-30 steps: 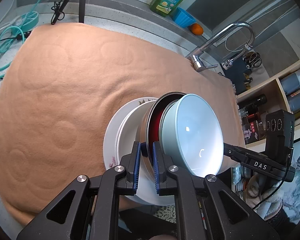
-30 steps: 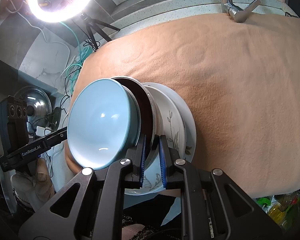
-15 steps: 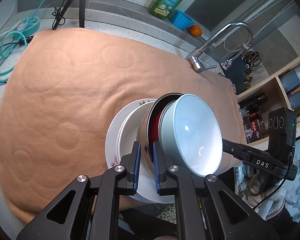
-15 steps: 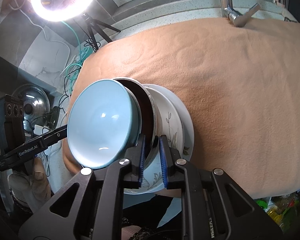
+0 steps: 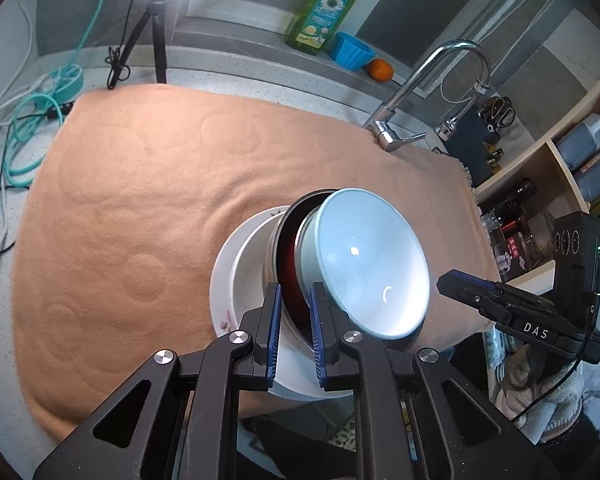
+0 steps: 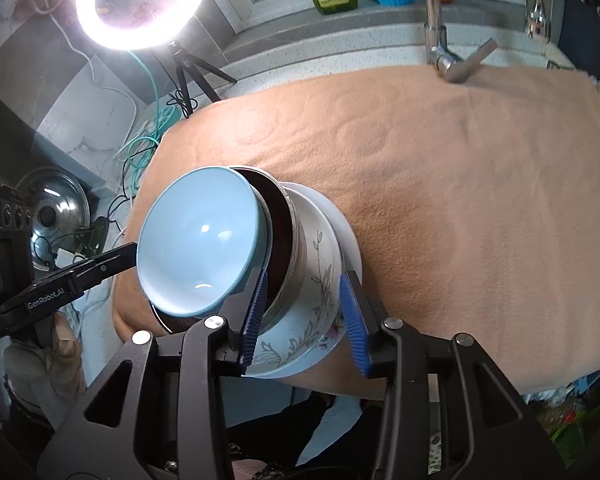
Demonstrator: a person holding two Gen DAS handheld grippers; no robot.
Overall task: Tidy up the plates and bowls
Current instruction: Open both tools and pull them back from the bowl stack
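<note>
So the big thing happening right now: the right gripper [image 6: 300, 316] is letting go. Its jaws have just been opening, and in the right wrist view the blue pads are standing well apart in the lower middle of the frame, with the flowered white bowl [image 6: 320, 264] and the edge of the steel bowl [image 6: 296, 248] sitting between them but neither pad pressing on anything. Half a second ago those same pads were pinched tight on the rim of the stack.

The left gripper [image 5: 294, 324] isn't doing the same, at least not as far. In the left wrist view its jaws are only a narrow gap apart, low centre of the frame, and the dark red inside of the steel bowl [image 5: 290, 264] is caught in that gap (looks like it's pinching the rim, though it may be starting to loosen a hair).

The stack itself is sitting on the orange towel [image 5: 140, 208], near its front edge: white plate [image 5: 224, 276] at the bottom, flowered bowl, steel bowl, and the light blue bowl [image 5: 364, 264] on top, nested but leaning a bit toward the right of that frame.

My read: the stack is being set down and released, so this looks like the tail end of the sorting. If the left lets go too, I'd just worry that the tilted blue bowl slides.
</note>
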